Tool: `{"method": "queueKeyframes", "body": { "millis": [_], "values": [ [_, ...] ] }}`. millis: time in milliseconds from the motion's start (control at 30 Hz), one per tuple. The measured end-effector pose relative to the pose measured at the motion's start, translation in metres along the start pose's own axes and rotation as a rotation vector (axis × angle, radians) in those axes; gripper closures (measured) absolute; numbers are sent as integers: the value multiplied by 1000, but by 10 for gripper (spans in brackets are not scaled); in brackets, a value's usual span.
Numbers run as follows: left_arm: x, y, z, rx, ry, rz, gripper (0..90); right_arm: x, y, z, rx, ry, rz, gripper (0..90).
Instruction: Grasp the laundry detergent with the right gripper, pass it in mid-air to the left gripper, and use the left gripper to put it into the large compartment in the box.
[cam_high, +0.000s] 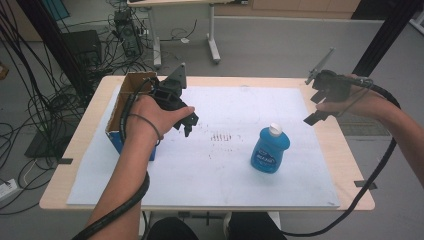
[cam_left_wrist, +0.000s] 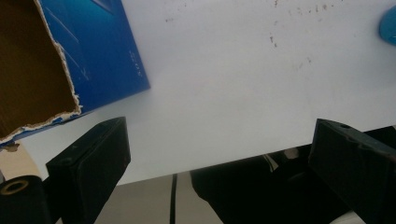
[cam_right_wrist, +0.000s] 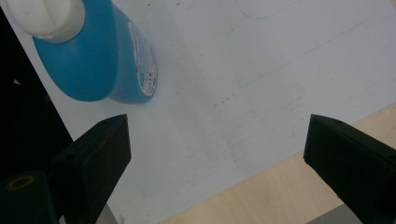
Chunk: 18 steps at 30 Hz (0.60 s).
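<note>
Left gripper (cam_high: 186, 121) beside blue box (cam_high: 116, 135), fingers apart, empty. Right gripper (cam_high: 314, 107) fingers apart, empty, near bottle (cam_high: 270, 149) on tabletop (cam_high: 350, 165).

Both forearms are bare, with no sleeves, and a thin dark band circles the left wrist (cam_high: 145, 125). The left gripper (cam_high: 189, 122) and the right gripper (cam_high: 314, 111) are matte black and blocky, each trailing a thick black cable; a grey three-cornered plate (cam_high: 176, 77) sits on the left one. Their fingers (cam_left_wrist: 91, 165) are broad, flat black blocks with small round screw holes.
</note>
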<state>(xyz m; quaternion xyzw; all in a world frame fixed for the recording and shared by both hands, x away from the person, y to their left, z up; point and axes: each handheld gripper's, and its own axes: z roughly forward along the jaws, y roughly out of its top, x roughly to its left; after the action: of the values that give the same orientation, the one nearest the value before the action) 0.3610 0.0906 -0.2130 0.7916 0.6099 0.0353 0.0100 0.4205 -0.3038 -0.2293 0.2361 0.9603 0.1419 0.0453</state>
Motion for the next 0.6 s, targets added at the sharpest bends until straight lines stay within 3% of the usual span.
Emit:
{"method": "queueKeyframes", "body": {
  "millis": [600],
  "values": [
    [5, -3, -1, 0, 1, -4, 58, 28, -41, 11, -66, 15, -5, 63]
  ]
}}
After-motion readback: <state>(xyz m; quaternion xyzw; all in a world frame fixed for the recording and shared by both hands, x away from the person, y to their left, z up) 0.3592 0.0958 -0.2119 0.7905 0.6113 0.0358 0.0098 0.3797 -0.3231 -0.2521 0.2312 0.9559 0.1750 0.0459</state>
